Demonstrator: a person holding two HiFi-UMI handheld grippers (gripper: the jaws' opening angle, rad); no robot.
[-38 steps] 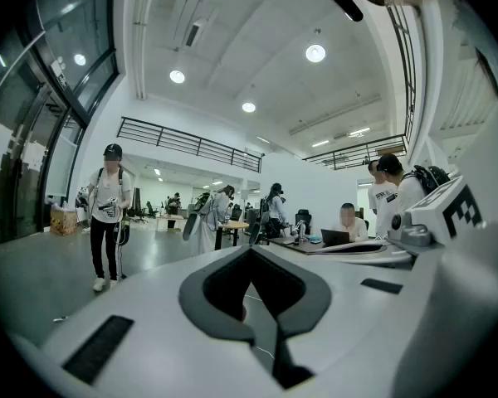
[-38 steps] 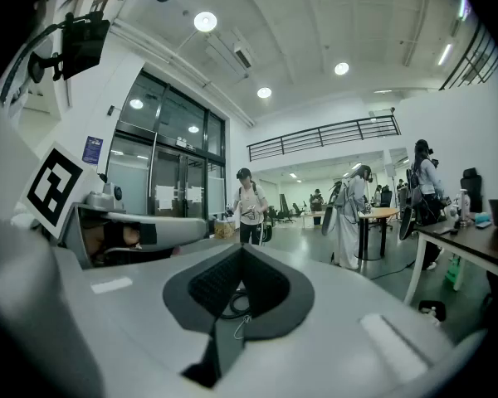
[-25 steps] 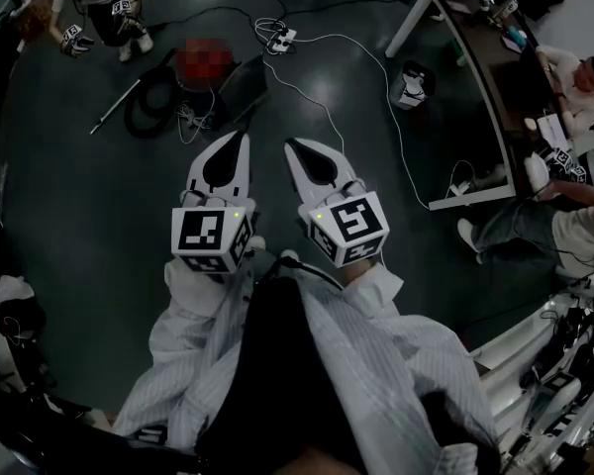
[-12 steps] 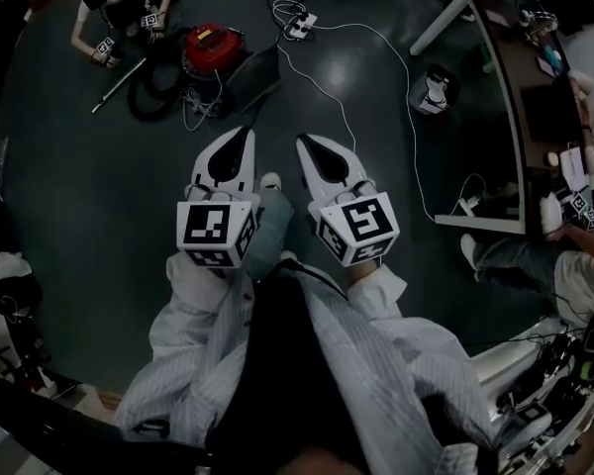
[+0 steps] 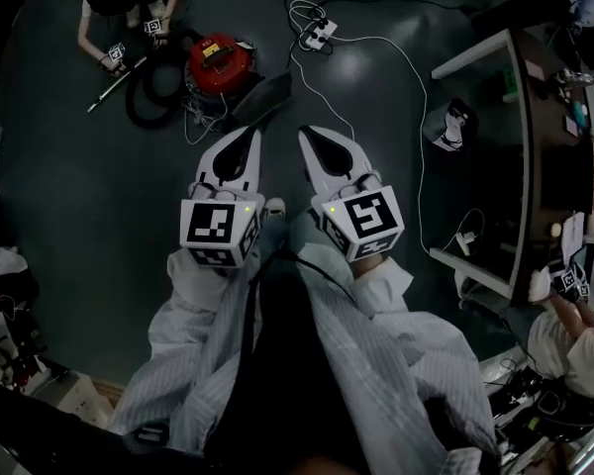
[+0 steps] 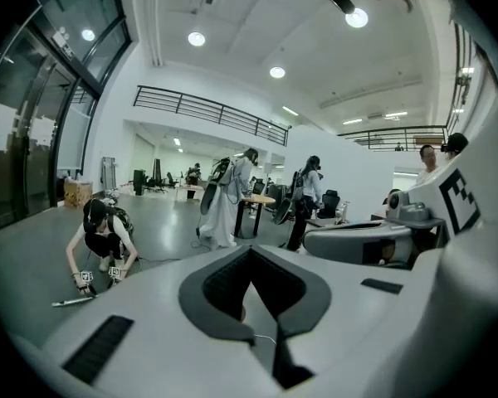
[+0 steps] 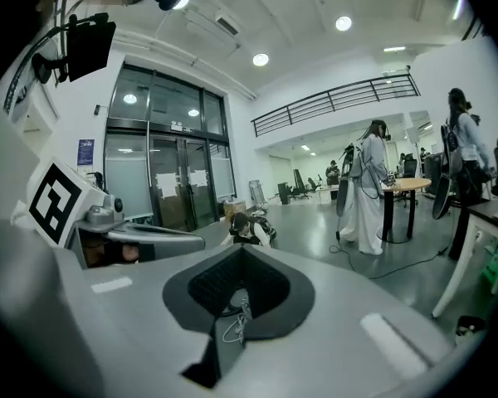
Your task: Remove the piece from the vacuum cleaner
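The vacuum cleaner [image 5: 216, 59] stands upright on the dark floor [image 5: 79, 196], well ahead of me and a little to my left. It is a small round red canister with a black patch on top. Its black hose [image 5: 137, 107] curls in a loop just left of the canister. A thin pale wand [image 5: 114, 87] lies flat beside the loop, slanting away.

We find no words or numbers we can read; the blue sign [image 7: 85, 151] beside the glass doors [image 7: 141, 191] is too small.
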